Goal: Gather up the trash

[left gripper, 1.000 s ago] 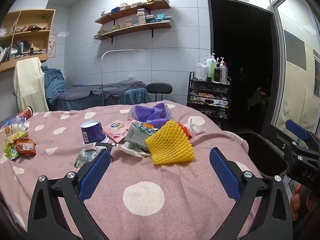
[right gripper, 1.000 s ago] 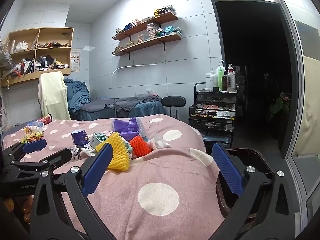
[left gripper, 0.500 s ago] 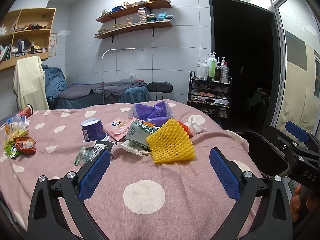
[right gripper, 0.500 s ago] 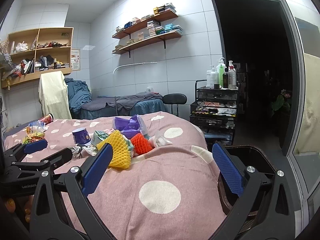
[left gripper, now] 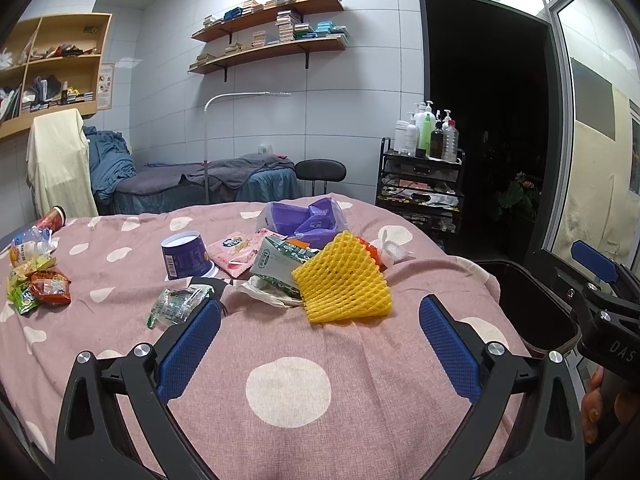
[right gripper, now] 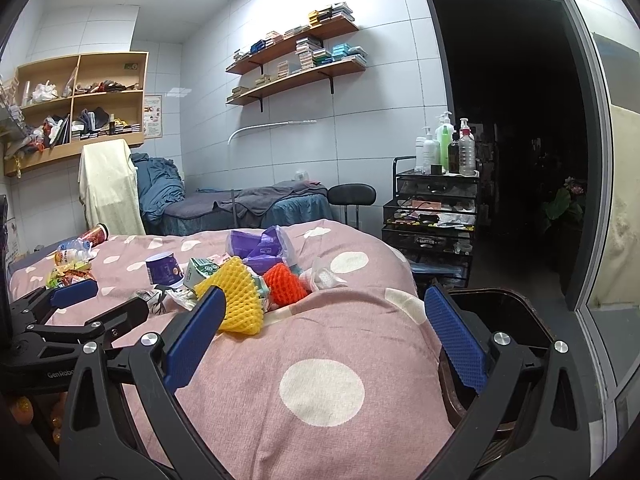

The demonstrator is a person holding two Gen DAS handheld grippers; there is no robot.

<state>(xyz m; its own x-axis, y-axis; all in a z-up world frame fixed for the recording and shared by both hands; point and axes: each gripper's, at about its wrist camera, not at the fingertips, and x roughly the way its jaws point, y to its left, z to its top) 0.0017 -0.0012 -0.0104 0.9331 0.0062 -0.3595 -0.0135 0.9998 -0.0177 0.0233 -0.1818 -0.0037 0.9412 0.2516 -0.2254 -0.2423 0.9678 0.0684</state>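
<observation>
Trash lies heaped on a pink polka-dot bed cover (left gripper: 288,384). A yellow foam fruit net (left gripper: 344,284) (right gripper: 240,300) is nearest, with a green-white carton (left gripper: 276,264), a purple cup (left gripper: 186,254), pink wrapper (left gripper: 240,252), purple bags (left gripper: 308,218) and an orange net (right gripper: 284,282) behind it. A crumpled clear wrapper (left gripper: 178,302) lies by the left pad. My left gripper (left gripper: 318,340) stands open short of the yellow net, holding nothing. My right gripper (right gripper: 324,336) is open and empty over the cover. A dark bin (left gripper: 528,304) (right gripper: 496,312) stands at the bed's right edge.
Snack packets (left gripper: 38,286), a bottle (left gripper: 28,244) and a red cup (left gripper: 52,220) lie at the far left of the bed. Behind are a massage bed (left gripper: 208,184), a stool (left gripper: 320,170), a black cart with bottles (left gripper: 420,184) and a dark doorway (left gripper: 488,120).
Both grippers have stayed open and have drifted only slightly; the trash pile has not moved.
</observation>
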